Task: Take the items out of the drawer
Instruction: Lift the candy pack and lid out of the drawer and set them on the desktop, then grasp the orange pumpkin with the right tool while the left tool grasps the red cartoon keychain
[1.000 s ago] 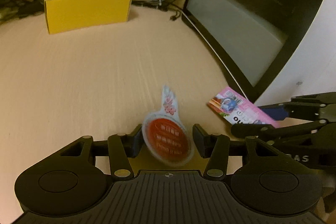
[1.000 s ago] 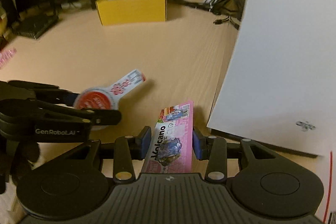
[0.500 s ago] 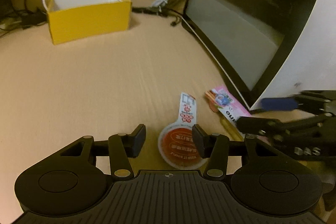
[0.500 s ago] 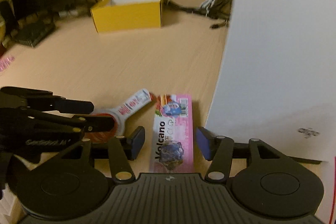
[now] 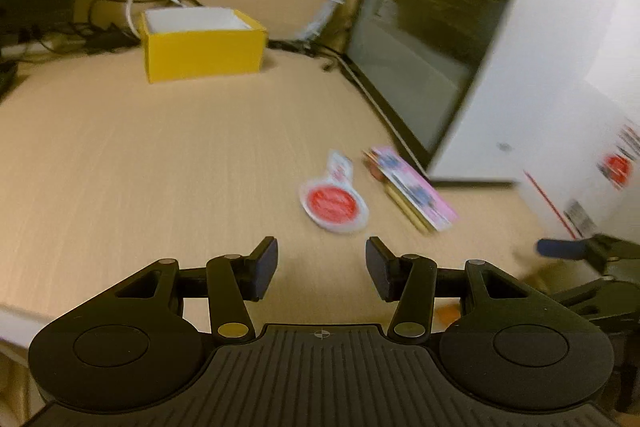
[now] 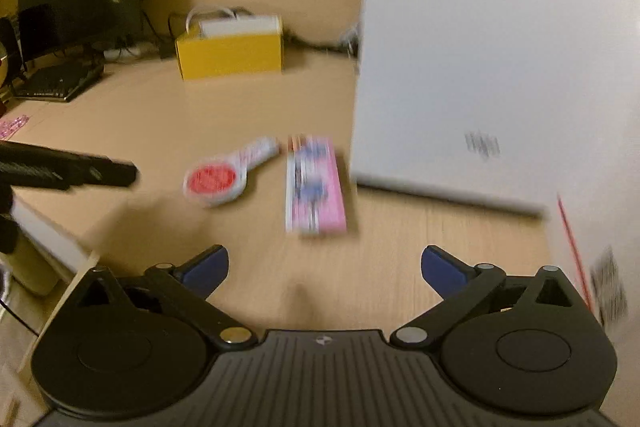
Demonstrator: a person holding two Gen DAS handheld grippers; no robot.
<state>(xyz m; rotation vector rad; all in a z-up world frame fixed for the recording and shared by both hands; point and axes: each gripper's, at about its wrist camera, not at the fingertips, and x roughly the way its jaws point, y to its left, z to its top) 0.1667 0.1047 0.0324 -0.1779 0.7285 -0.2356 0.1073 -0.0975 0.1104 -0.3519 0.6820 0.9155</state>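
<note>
Right, left cam first: my left gripper (image 5: 322,267) is open w/ nothing between the fingers. Just ahead on the desk (image 5: 160,163) lies the red sauce cup (image 5: 333,205), pink snack packet (image 5: 412,193) just beside it to the right, near the white box (image 5: 560,47). Yellow box (image 5: 202,45) sits well back. Right gripper's tip pokes in at the right edge.

Right cam: my right gripper (image 6: 325,269) has jaws opening wide, empty. Packet (image 6: 316,185) and cup (image 6: 218,181) lie flat ahead, apart from the fingers. Pics are blurred.
</note>
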